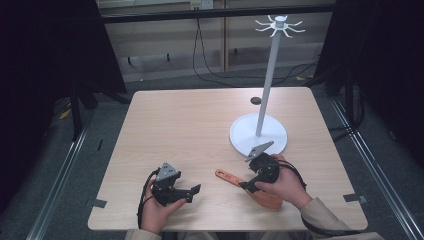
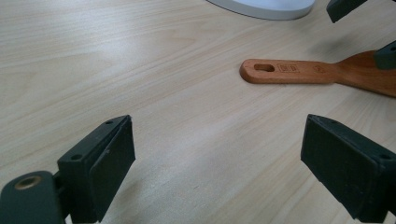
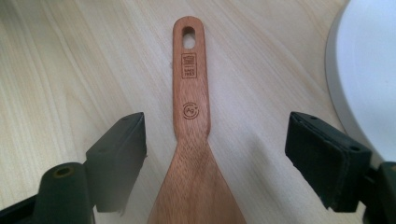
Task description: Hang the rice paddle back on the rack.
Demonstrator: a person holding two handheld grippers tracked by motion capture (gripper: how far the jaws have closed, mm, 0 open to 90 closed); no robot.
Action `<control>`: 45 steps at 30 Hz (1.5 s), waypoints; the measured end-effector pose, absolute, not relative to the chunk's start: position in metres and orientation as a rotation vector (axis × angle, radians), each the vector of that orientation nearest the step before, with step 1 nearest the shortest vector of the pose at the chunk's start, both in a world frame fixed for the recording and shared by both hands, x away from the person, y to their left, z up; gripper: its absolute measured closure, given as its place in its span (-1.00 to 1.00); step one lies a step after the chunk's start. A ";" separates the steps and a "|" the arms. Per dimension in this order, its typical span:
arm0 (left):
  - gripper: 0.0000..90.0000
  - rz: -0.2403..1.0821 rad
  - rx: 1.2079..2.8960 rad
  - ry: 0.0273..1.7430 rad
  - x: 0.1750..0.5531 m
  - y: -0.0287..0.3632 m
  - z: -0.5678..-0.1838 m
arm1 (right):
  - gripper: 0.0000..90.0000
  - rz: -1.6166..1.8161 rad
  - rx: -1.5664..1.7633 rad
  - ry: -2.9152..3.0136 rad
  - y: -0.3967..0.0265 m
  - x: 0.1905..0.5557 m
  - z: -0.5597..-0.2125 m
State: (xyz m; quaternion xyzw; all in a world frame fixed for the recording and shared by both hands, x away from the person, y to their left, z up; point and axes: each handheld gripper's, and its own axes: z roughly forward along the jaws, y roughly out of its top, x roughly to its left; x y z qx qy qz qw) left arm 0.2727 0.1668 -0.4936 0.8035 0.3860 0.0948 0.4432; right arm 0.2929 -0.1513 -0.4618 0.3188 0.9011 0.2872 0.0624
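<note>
A wooden spatula lies flat on the light wood table near its front edge, its handle with the hanging hole pointing left. My right gripper hovers over it, open. In the right gripper view the spatula runs up between the two pads, which stand clear of its neck on both sides. My left gripper rests to the left of the handle, open with nothing in it. The left gripper view shows the spatula's handle end ahead and to the right, past my left gripper.
A white stand with a round base and a tall pole topped by hooks rises just behind my right hand. Its base edge lies close on the right. A small dark disc sits at the far side.
</note>
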 end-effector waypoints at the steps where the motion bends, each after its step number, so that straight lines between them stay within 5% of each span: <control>1: -0.78 0.234 1.998 0.957 0.273 0.168 -0.494 | -0.47 0.840 0.954 2.731 -0.148 0.293 -0.462; 12: -0.78 0.233 2.003 0.957 0.274 0.166 -0.494 | 0.04 0.703 0.949 2.809 -0.128 0.295 -0.468; 27: -0.79 0.234 1.994 0.962 0.276 0.169 -0.495 | 0.39 0.480 0.994 2.860 -0.107 0.305 -0.472; 45: -0.92 0.165 1.955 0.977 0.276 0.171 -0.496 | 0.49 0.485 1.138 2.844 -0.109 0.308 -0.470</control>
